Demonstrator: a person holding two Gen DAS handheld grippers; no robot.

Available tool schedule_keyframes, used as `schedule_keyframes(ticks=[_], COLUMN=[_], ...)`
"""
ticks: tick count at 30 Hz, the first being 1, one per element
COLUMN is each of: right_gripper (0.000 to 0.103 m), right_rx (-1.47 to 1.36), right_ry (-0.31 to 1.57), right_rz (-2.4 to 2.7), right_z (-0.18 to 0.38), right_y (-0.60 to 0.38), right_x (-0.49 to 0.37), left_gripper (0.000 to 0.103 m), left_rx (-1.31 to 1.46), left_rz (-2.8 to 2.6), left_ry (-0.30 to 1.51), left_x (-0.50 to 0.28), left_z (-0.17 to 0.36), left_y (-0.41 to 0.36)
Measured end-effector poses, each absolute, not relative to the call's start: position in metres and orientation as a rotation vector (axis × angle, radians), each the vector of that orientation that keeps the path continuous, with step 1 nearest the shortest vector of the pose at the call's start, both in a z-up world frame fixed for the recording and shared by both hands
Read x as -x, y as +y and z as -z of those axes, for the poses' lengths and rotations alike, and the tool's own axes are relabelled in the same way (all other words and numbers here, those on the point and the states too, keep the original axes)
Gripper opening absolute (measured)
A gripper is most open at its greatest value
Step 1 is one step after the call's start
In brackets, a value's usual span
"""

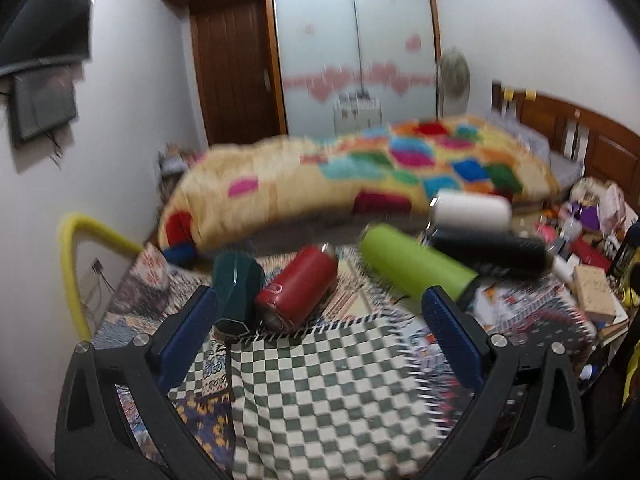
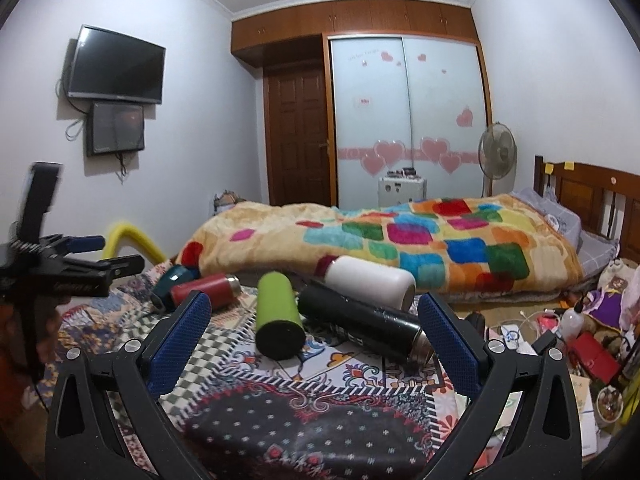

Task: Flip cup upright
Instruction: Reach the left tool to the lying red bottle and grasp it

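Just ahead of the left gripper (image 1: 320, 344), whose jaws stand apart and empty, the teal cup (image 1: 236, 292) lies beside the red flask (image 1: 296, 288), its long axis pointing toward the camera. Well right of the cup, the right gripper (image 2: 314, 344) gapes too, farther off.

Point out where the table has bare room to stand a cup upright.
Free: the checkered cloth between the left gripper fingers, nearer than the red flask. Crowded: the far row, teal cup through green, black and white flasks.
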State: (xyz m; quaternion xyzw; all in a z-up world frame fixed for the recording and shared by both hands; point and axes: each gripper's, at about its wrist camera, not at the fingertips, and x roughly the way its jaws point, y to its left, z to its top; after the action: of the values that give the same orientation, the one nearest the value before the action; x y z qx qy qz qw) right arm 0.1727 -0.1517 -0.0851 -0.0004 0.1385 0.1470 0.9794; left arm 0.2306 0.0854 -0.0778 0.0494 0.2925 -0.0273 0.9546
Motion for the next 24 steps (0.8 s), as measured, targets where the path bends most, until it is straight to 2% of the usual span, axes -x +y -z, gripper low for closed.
schedule_keyframes(ticks=[7,10,17,24], right_gripper=[0.103,0.103,0.103,0.103], right_rx=[0.027,0.032,0.073,0.057], right_ry=[0.345,0.374,0.417,0.446], right_rz=[-0.297,-0.304,-0.307,-0.312], right_z=[0.104,0.113,0.133,0.143], right_y=[-0.145,-0.142,-0.134,-0.135], right_x=[-0.203,-0.215,-0.231,-0.241], left_gripper=[0.102,0.091,0.090,0.089], left_rx=[-0.195,-0.247,-0.198,-0.267], left_rz=[0.141,0.159,0.210,0.207], left_ry=[0.801,0.878,1.066,1.102], left_x=[-0.324,-0.355,-0.399,-0.412], left_z=[0.123,0.141,0.172,0.188], left_y=[0.092,0.093,0.104,0.092])
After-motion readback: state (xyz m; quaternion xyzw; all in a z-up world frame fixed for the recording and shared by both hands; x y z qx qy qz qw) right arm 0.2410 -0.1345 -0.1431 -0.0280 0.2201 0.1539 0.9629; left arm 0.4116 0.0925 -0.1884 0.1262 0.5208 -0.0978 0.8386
